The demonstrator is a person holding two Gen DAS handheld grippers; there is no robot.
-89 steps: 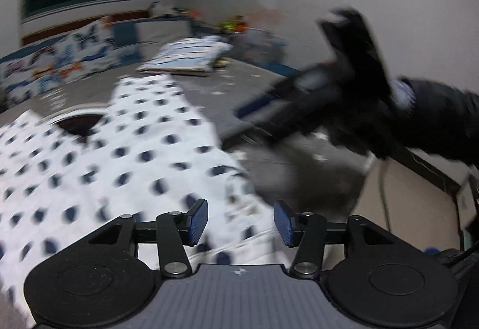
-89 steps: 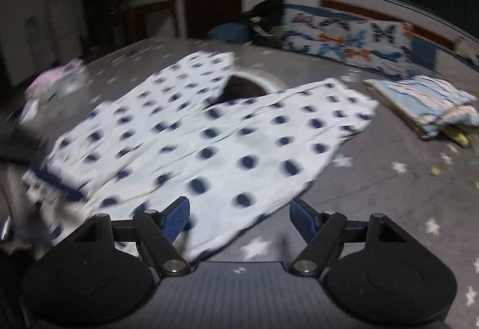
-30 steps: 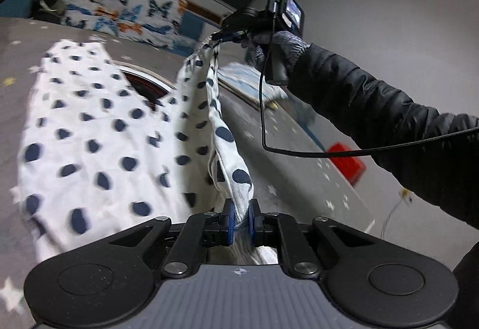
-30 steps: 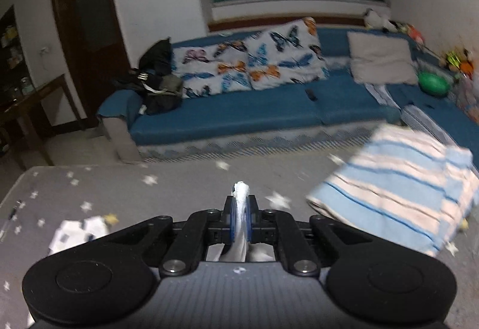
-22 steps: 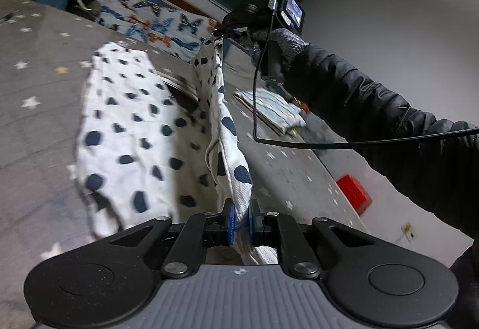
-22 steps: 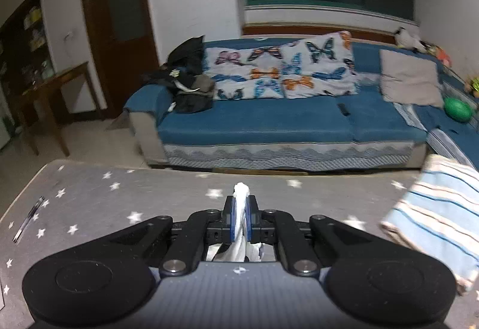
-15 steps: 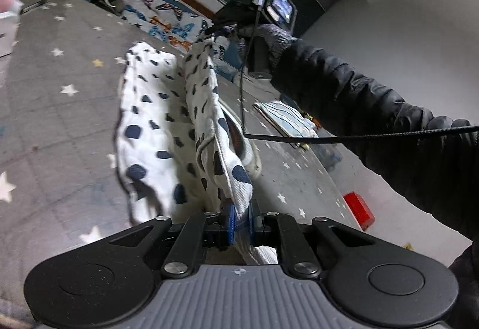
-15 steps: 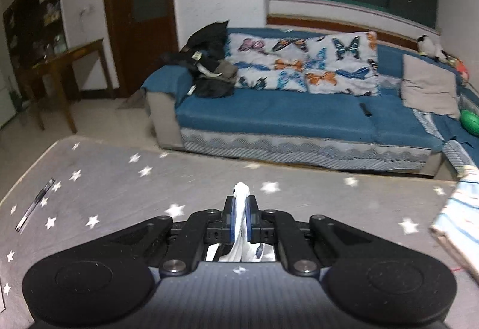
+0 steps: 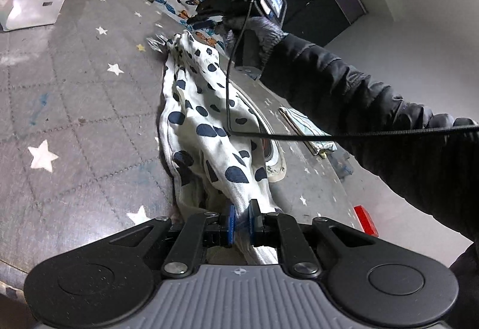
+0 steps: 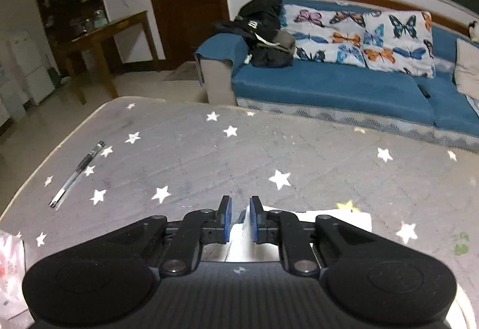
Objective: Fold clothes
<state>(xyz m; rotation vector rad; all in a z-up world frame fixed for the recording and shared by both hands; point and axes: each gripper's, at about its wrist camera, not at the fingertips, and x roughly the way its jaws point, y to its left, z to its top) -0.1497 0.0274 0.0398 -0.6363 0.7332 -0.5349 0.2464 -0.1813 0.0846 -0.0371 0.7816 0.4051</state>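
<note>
Two grippers work one garment, a white shirt (image 9: 209,131) with dark blue spots, which lies in a long bunched band on the grey star-printed bench (image 9: 74,107). The left gripper (image 9: 239,219) has its jaws clenched on the near end of the cloth, pinching a thin gathered edge. In the right wrist view the right gripper (image 10: 239,219) shows its jaws parted slightly, with white cloth sitting loosely in the gap between them; they look let go rather than biting, and the far end of the shirt lies on the bench beneath them.

This cloth appears light, thin and very limp: it sags, creases and piles on itself, so it probably will not hold a fold line unless laid flat and smoothed. It seems unlikely to slip from rubber pads, yet a grip on one layer could let the under layer drag behind. Corners, hem or shoulder seams look like the best places to take hold, since doubled cloth there gives the jaws more to bite. A pen (image 10: 76,175) lies well apart from the shirt.
</note>
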